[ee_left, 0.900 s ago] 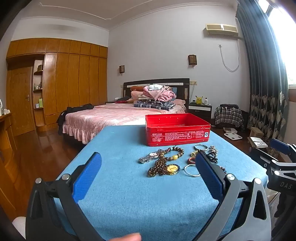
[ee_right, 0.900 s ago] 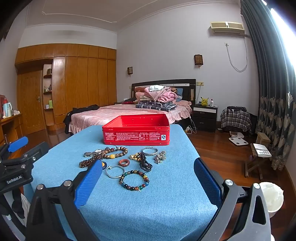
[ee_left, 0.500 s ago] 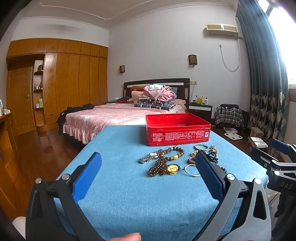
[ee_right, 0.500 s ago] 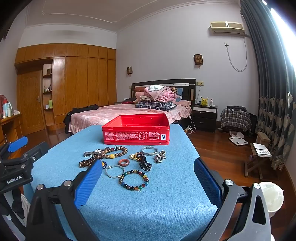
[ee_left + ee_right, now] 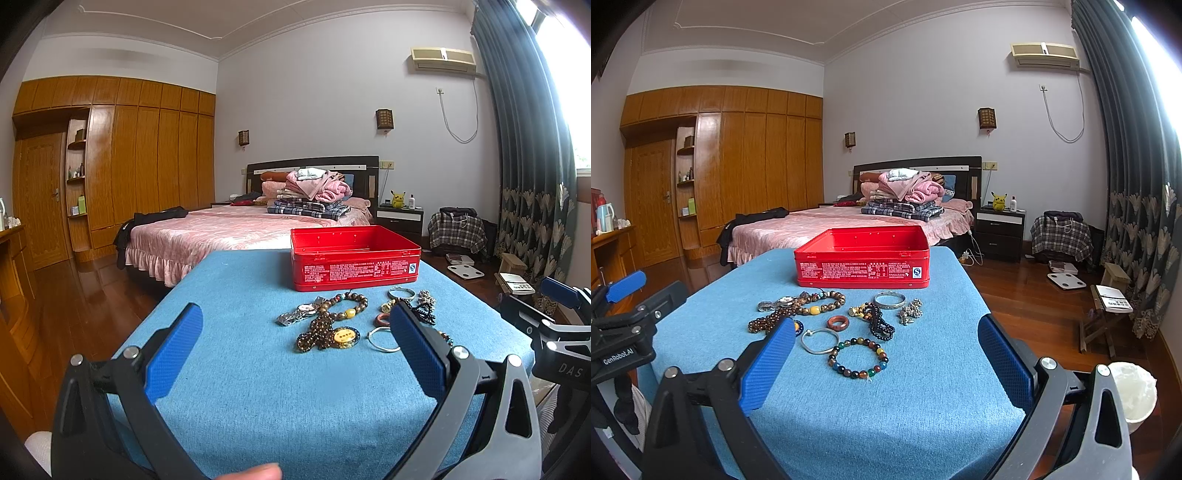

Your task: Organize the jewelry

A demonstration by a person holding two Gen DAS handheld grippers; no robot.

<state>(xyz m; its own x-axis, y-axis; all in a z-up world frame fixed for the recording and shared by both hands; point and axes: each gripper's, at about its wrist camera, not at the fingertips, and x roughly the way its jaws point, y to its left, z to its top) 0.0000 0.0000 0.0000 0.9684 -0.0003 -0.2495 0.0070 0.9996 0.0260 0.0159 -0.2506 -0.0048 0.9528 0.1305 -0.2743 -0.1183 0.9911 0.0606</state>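
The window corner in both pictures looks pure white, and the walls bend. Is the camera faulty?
Not faulty by the look of it. Left wrist view: daylight blows out the window beside the curtain, and the fisheye lens bows the wardrobe. Right wrist view: the same glare at top right, dark corners, and the jewelry stays sharp.

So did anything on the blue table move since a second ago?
No, nothing moved. Both tools, left and right, stay wide open and hold nothing. The bracelets still lie on the blue table in front of the red box.
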